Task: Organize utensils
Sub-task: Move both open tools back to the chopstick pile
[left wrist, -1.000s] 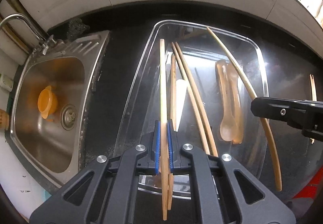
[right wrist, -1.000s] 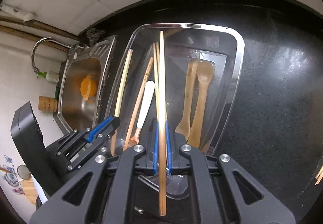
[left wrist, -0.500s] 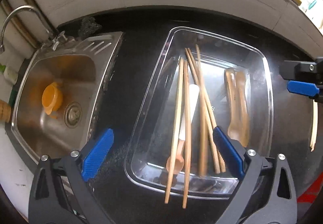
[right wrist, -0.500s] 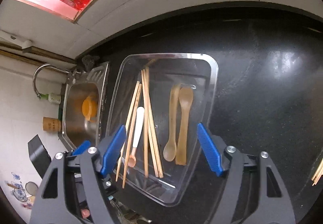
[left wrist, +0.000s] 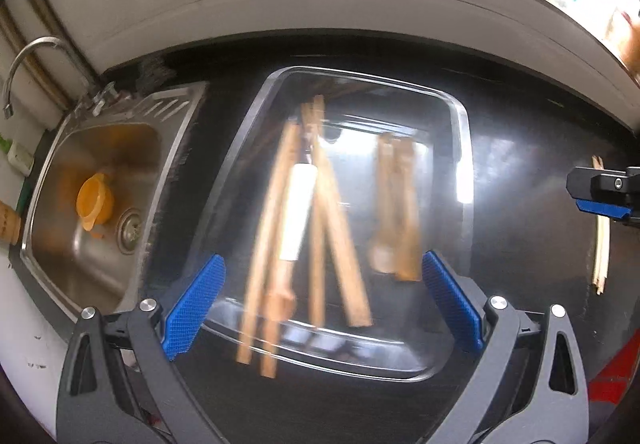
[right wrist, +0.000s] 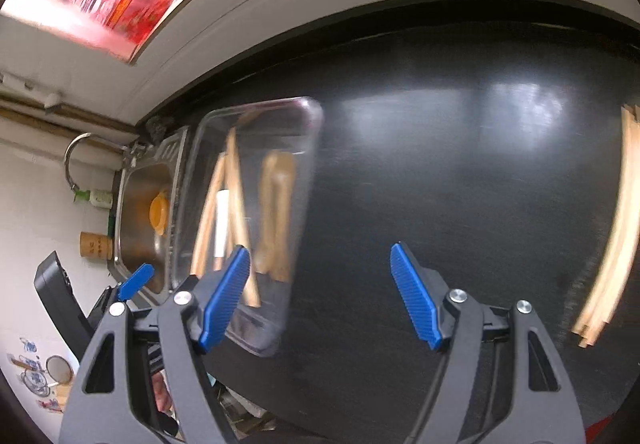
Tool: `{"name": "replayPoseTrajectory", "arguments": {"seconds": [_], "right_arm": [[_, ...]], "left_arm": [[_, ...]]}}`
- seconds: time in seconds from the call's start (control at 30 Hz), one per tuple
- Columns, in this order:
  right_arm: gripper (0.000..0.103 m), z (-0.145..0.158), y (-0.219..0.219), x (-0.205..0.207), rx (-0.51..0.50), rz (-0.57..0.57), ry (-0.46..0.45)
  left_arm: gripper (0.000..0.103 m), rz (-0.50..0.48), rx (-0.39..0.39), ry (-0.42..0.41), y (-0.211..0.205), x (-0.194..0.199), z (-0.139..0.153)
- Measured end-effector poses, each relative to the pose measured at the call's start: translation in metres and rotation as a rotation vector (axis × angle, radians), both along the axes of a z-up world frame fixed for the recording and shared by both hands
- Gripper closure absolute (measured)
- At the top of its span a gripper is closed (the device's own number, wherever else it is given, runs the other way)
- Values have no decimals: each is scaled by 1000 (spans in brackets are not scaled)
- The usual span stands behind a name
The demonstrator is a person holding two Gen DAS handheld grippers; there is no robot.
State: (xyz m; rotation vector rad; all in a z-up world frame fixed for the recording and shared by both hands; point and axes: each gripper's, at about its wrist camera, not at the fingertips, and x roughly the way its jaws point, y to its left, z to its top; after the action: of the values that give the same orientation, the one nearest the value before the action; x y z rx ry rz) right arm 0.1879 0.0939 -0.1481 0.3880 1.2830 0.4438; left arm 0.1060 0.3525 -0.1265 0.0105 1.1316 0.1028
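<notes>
Chopsticks + wooden spoons lie in clear tray. My left gripper gapes wide, empty; right gripper apart, nothing btwn, loose chopsticks nearby.

1. The left gripper is a dark grey plastic frame with triangular cut-outs in its two arms.
2. Blue ribbed pads line the inner faces of its fingers.
3. Round silver screws sit just behind each pad.
4. The right gripper has the same grey frame, blue pads and silver screws.
</notes>
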Motion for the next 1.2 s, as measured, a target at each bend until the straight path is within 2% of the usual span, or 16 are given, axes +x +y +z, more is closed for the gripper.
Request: {"name": "replayPoseTrajectory", "arguments": {"seconds": [0.13, 0.23, 0.37, 0.47, 0.63, 0.7, 0.77, 0.87, 1.07, 1.2], "right_arm": [[32, -5, -77, -16, -62, -85, -30], [32, -16, -137, -32, -137, -149, -50], [32, -38, -214, -62, -280, -193, -75], [32, -62, -260, -89, -402, -187, -79], [32, -90, -308, -119, -421, -214, -22], [32, -96, -318, -128, -410, -222, -8], [32, -101, -319, -135, -413, -217, -5], [32, -104, -316, -137, -414, -189, -6], [32, -110, -274, -127, -451, -112, -26], [27, -112, -242, -117, -491, -85, -61]], "left_arm": [[7, -82, -15, 3, -58, -4, -7], [7, -180, -17, -4, -117, -8, -19], [7, -346, -3, 2, -206, -22, -48], [7, -437, 12, 26, -254, -32, -70], [7, -533, 36, 75, -313, -39, -100], [6, -536, 9, 46, -317, -35, -101], [6, -529, -5, 56, -320, -25, -101], [6, -536, 19, 49, -319, -13, -100], [6, -551, 12, 79, -309, 6, -101], [6, -606, 2, 79, -295, 15, -100]]}}
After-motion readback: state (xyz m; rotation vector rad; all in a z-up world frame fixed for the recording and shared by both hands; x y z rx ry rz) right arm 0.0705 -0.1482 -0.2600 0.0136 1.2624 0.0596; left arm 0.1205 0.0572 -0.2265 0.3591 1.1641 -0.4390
